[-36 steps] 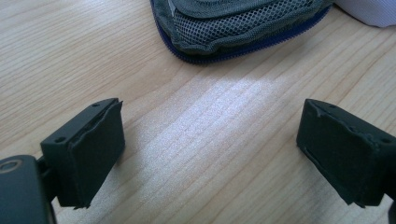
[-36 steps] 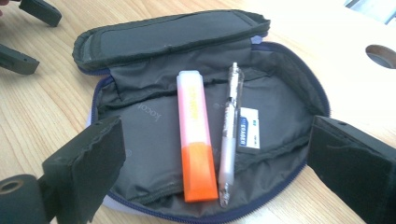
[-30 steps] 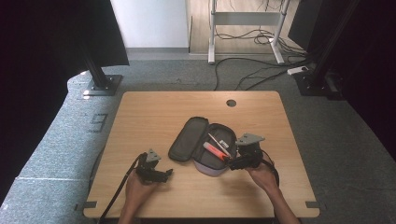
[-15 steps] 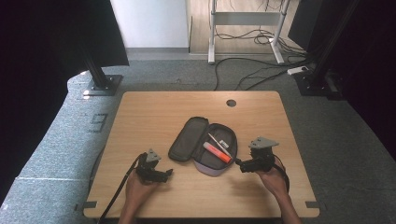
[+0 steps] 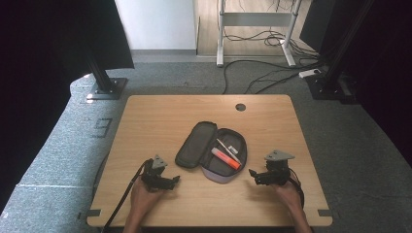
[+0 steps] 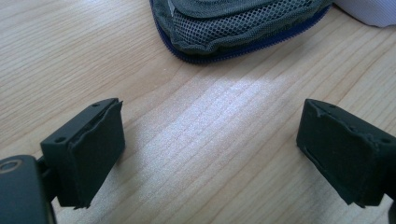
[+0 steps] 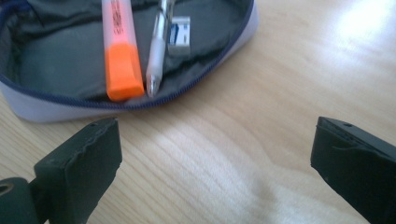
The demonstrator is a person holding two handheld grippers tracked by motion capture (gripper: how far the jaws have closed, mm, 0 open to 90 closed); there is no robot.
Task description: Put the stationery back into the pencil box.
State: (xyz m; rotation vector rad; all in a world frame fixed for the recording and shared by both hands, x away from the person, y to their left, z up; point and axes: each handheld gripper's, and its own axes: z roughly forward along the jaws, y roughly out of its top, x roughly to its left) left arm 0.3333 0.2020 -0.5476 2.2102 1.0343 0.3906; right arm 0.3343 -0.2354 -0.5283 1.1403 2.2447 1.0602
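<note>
Left gripper (image 5: pixel 171 181): resting low on the wooden table (image 5: pixel 155 116), near the front edge, held in the person's left hand (image 5: pixel 143 194). Jaws spread wide, nothing between them but bare wood in the left gripper view. It sits just left of the pencil case's flap, close but not touching.

Centre: open pencil case (image 5: pixel 212 151), grey, unzipped and laid flat. Mesh-lined flap (image 6: pixel 233 23) folded out to the left; the main pocket lies to the right with a pale outer wall (image 7: pixel 42 112). Inside the pocket: an orange highlighter (image 7: pixel 120 51), a white pen (image 7: pixel 158 51) just beside it, tips toward the near rim, and a small blue-and-white item (image 7: pixel 180 37) further in, possibly an eraser; too small to be sure.

Right gripper (image 5: pixel 253 175): on the table just right of the case, held in the person's right hand (image 5: pixel 286 191). Jaws also wide apart and empty. The right gripper view looks across bare wood at the pocket's near rim.

Judgement: contents appear packed and both tools stand clear, so the step in hand looks like preparing to close the case. Next move likely calls for the left gripper to catch the flap's edge and fold it over the pocket, with the right gripper steadying the case wall, before the zip is sought. Zip pull not located.
</note>
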